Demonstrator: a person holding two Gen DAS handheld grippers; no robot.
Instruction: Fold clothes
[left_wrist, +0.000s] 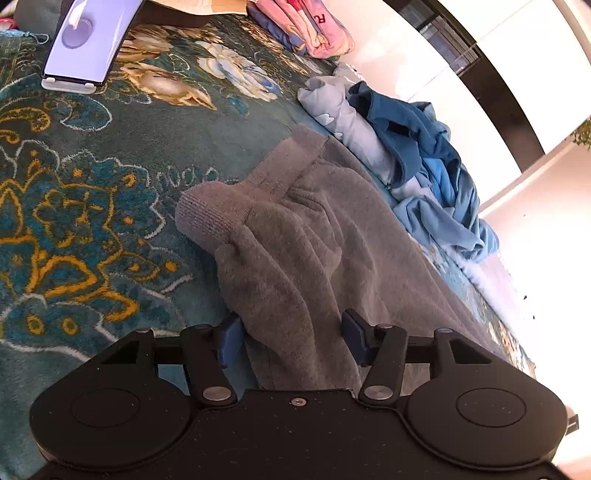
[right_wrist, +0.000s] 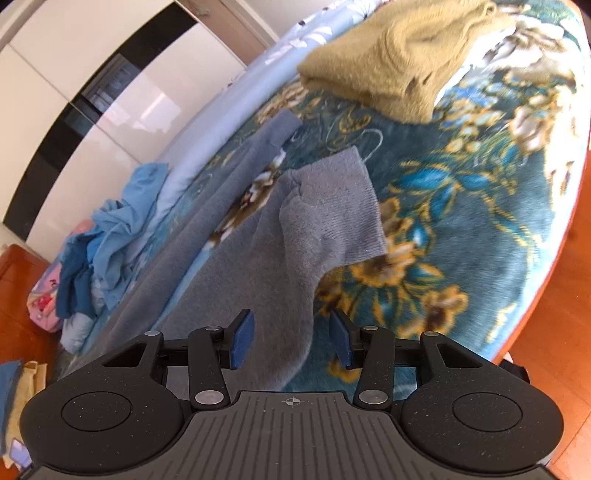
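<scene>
Across the floral blanket (left_wrist: 92, 221) sprawls the grey sweater (left_wrist: 314, 236), and the left gripper (left_wrist: 291, 339) hovers at six o'clock, fingers spread either side of its fabric; right gripper (right_wrist: 291, 339) likewise spread above a grey sleeve (right_wrist: 332, 210), olive sweater (right_wrist: 399, 59) folded at twelve o'clock, blue clothes (right_wrist: 110, 236) heaped at nine
</scene>
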